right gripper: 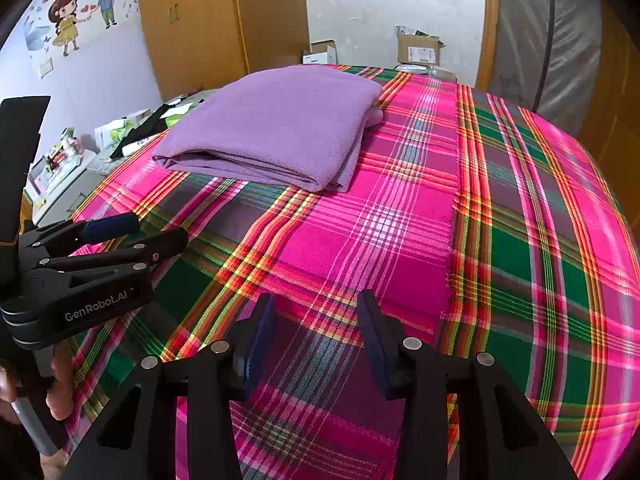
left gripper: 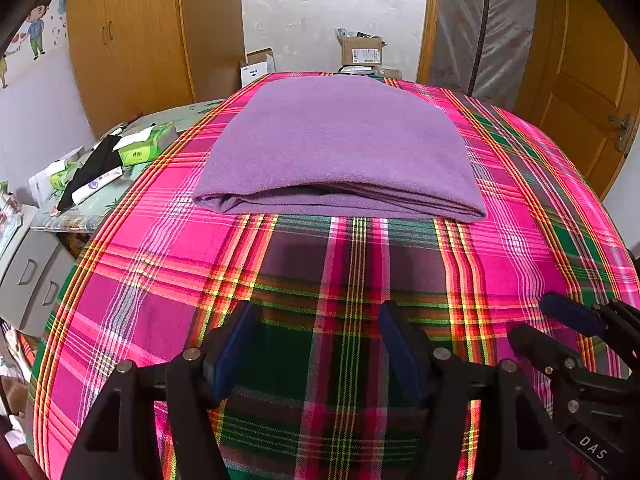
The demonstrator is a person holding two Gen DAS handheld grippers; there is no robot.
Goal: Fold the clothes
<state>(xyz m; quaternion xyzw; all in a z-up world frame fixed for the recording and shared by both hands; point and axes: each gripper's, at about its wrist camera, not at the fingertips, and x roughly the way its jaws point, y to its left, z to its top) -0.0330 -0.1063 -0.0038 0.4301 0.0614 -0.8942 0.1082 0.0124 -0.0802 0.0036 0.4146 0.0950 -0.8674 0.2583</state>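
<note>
A purple garment point(left gripper: 340, 148) lies folded into a thick rectangle on the far half of the pink and green plaid bedspread point(left gripper: 160, 264), its layered edge facing me. In the right wrist view the same purple garment point(right gripper: 272, 128) sits to the upper left on the plaid bedspread point(right gripper: 520, 240). My left gripper point(left gripper: 318, 312) hovers over bare plaid short of the garment, open with nothing between its blue pads. My right gripper point(right gripper: 316, 300) is likewise open and holds nothing. Each gripper shows in the other's view: the right gripper point(left gripper: 532, 318) at the right edge, the left gripper point(right gripper: 160, 229) at the left, held by a hand point(right gripper: 60, 384).
A side table with tissue packs point(left gripper: 140, 148) and a black cloth stands left of the bed, above grey drawers point(left gripper: 32, 276). Cardboard boxes point(left gripper: 360, 50) sit past the far edge. A wooden wardrobe point(left gripper: 132, 40) is at the back left, a wooden door point(left gripper: 580, 92) at the right.
</note>
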